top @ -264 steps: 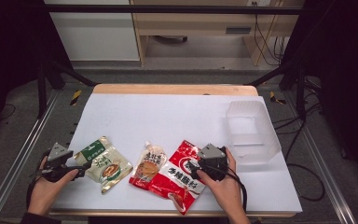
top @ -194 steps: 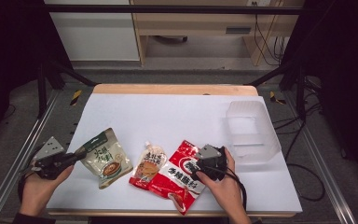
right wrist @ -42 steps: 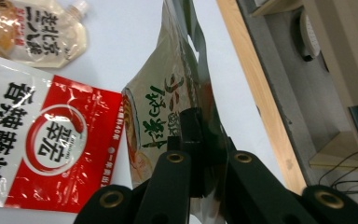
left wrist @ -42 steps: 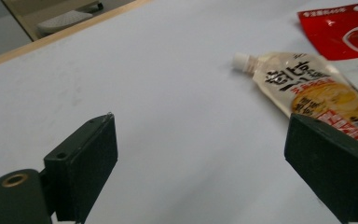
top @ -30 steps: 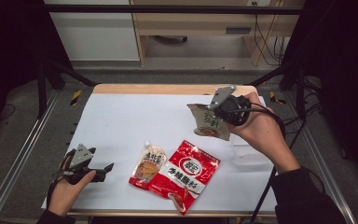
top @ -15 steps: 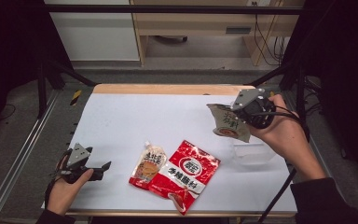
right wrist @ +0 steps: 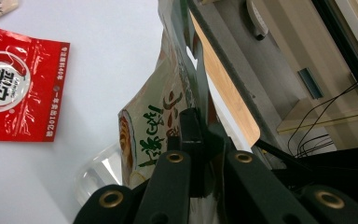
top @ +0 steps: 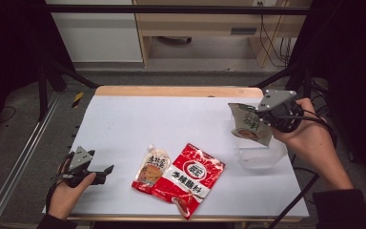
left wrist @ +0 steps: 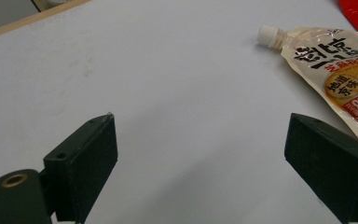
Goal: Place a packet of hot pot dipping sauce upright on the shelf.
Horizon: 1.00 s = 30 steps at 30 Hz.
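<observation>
Right gripper (top: 266, 113): right of the high view, raised above the table. Jaws clenched on the top edge of a beige pouch (top: 250, 125), which hangs down and a little leftward from them. In the right gripper view the pouch (right wrist: 154, 130) stands edge-on between the closed jaws.

Clear bin (top: 262, 153): right side of the white table (top: 171, 119), directly beneath the hanging pouch. Key relation: pouch's lower edge sits over the bin's far end, long axis near vertical, so a short descent looks enough to seat it. Whether pouch and bin touch cannot be told.

Left gripper (top: 95, 171): lower left of the high view, resting low near the table's front edge. Jaws released and wide apart, nothing between them; left gripper view confirms bare table in the gap.

Spout pouch (top: 151, 168): lower centre, lying flat, cap pointing away from the person. Nearer the left gripper.

Red packet (top: 191, 177): lower centre, flat, overlapping the spout pouch's right side.
</observation>
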Each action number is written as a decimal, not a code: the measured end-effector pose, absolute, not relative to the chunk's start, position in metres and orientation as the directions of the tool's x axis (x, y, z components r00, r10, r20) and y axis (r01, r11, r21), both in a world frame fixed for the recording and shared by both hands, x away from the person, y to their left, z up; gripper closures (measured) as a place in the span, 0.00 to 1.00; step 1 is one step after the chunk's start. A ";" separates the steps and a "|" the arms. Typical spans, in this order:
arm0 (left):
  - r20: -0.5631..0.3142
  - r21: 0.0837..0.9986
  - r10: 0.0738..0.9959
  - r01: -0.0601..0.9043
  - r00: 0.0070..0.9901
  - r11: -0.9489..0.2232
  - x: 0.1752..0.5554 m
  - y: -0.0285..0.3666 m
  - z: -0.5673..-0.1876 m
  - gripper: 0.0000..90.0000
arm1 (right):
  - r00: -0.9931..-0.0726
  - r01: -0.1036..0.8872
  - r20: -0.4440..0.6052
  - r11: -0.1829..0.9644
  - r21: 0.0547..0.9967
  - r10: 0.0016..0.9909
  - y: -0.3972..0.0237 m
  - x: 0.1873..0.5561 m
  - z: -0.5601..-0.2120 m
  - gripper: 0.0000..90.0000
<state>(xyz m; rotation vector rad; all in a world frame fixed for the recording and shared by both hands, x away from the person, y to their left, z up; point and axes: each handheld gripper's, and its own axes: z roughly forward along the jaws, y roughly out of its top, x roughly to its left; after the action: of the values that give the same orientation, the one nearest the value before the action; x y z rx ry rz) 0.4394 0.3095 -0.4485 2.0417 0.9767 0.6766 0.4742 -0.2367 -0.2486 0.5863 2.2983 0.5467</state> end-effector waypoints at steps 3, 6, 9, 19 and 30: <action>0.136 0.809 0.812 0.410 0.567 -0.421 0.439 0.309 -0.448 0.10 | -0.658 0.256 -0.515 0.806 0.534 0.550 -0.243 0.474 -0.250 1.00; 0.135 0.810 0.813 0.409 0.566 -0.419 0.439 0.310 -0.448 0.10 | -0.655 0.254 -0.516 0.804 0.539 0.552 -0.250 0.473 -0.250 1.00; 0.135 0.810 0.815 0.411 0.564 -0.419 0.439 0.310 -0.448 0.10 | -0.658 0.252 -0.509 0.800 0.545 0.555 -0.257 0.472 -0.253 1.00; 0.138 0.805 0.814 0.415 0.565 -0.424 0.439 0.310 -0.449 0.10 | -0.676 0.242 -0.482 0.786 0.568 0.557 -0.278 0.465 -0.261 1.00; 0.137 0.803 0.815 0.419 0.564 -0.425 0.440 0.310 -0.450 0.10 | -0.725 0.207 -0.440 0.776 0.595 0.530 -0.287 0.467 -0.273 1.00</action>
<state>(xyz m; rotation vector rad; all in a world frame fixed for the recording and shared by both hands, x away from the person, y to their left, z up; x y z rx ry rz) 0.4397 0.3096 -0.4496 2.0526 0.9859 0.6779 0.4674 -0.2866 -0.2731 0.5473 2.3551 0.6942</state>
